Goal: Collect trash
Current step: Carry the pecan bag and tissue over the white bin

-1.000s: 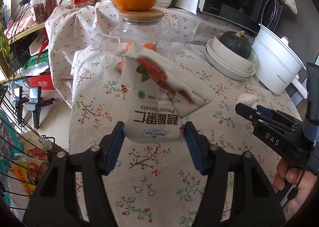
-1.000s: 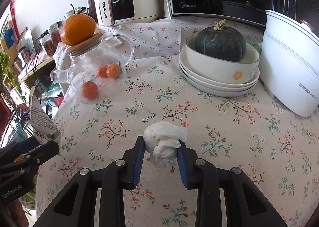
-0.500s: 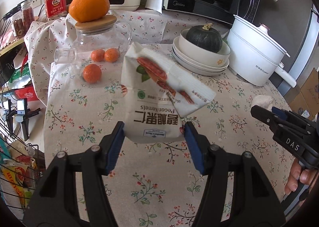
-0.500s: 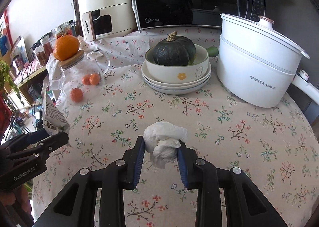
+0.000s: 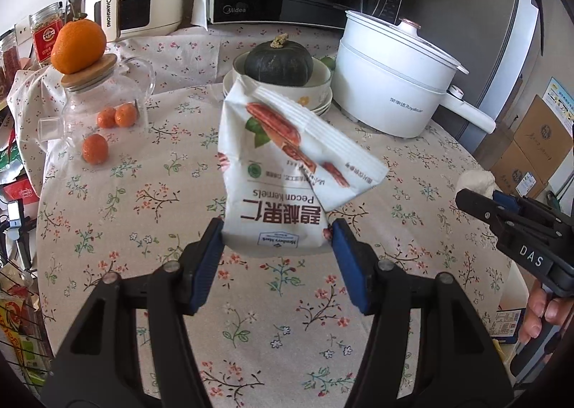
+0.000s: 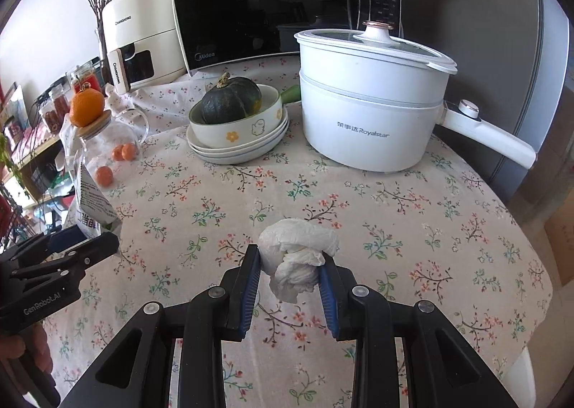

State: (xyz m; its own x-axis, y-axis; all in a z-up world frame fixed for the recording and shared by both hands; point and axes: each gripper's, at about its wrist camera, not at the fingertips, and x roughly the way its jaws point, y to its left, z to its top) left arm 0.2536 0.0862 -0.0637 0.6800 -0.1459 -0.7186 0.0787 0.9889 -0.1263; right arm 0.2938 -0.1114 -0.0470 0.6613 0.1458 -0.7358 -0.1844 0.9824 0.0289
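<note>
My left gripper (image 5: 274, 232) is shut on a white pecan-kernel snack bag (image 5: 283, 171), held by its bottom edge above the floral tablecloth (image 5: 150, 214); the bag's torn top folds over to the right. My right gripper (image 6: 288, 266) is shut on a crumpled white tissue wad (image 6: 297, 257), also lifted off the cloth. In the left wrist view the right gripper (image 5: 477, 198) juts in from the right edge with the tissue wad (image 5: 475, 180) at its tip. The right wrist view shows the left gripper (image 6: 89, 245) at the left edge with the snack bag (image 6: 91, 200).
A white electric pot (image 6: 369, 103) with a long handle stands at the back right. A dark green squash (image 6: 231, 103) rests in stacked bowls (image 6: 236, 142). A glass teapot (image 5: 97, 103) topped by an orange (image 5: 79, 46) stands at the left with small oranges. A microwave (image 6: 280, 3) stands behind.
Both grippers have swung to the right across the table, each keeping its hold. The teapot has slid toward the left edge of both views and the pot has come into full view.
</note>
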